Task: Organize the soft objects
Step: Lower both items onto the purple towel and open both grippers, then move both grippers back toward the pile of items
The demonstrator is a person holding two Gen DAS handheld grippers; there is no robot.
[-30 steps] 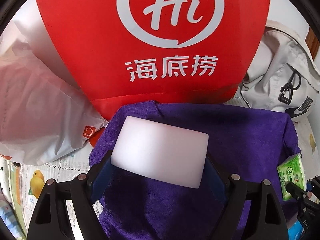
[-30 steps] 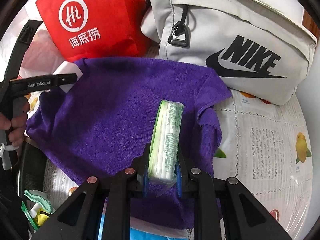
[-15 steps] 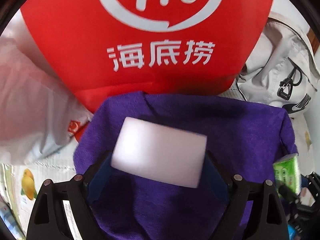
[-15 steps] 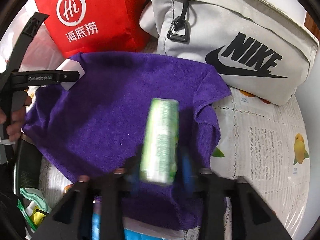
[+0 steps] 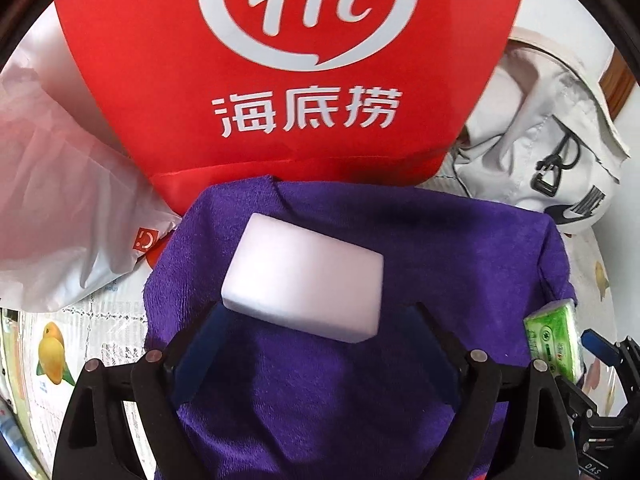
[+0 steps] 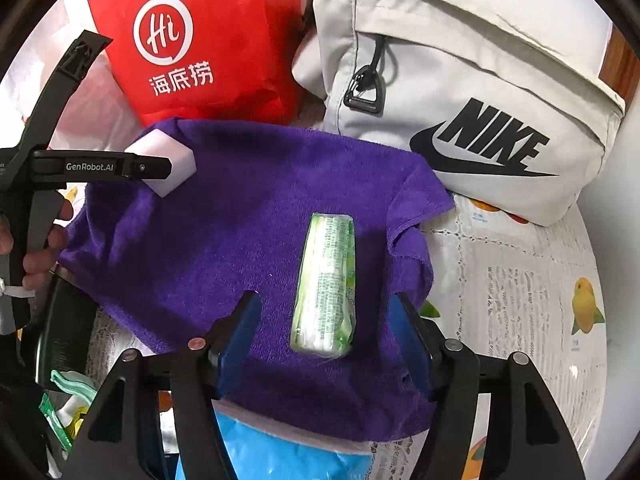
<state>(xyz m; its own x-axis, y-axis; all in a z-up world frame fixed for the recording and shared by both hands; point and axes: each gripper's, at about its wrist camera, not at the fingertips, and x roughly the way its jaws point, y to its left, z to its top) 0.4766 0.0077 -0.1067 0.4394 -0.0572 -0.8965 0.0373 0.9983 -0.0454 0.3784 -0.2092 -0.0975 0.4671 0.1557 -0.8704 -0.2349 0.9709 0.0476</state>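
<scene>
On purple towel [image 6: 224, 248], white sponge [image 5: 304, 276], tissue pack [image 6: 326, 280] (both released)

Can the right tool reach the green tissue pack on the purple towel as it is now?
Probably yes. The green tissue pack lies on the purple towel directly between the fingers of the right tool, whose jaws are opening and not pressing it. Nothing covers the pack; the white sponge sits apart, at the towel's far corner.
</scene>
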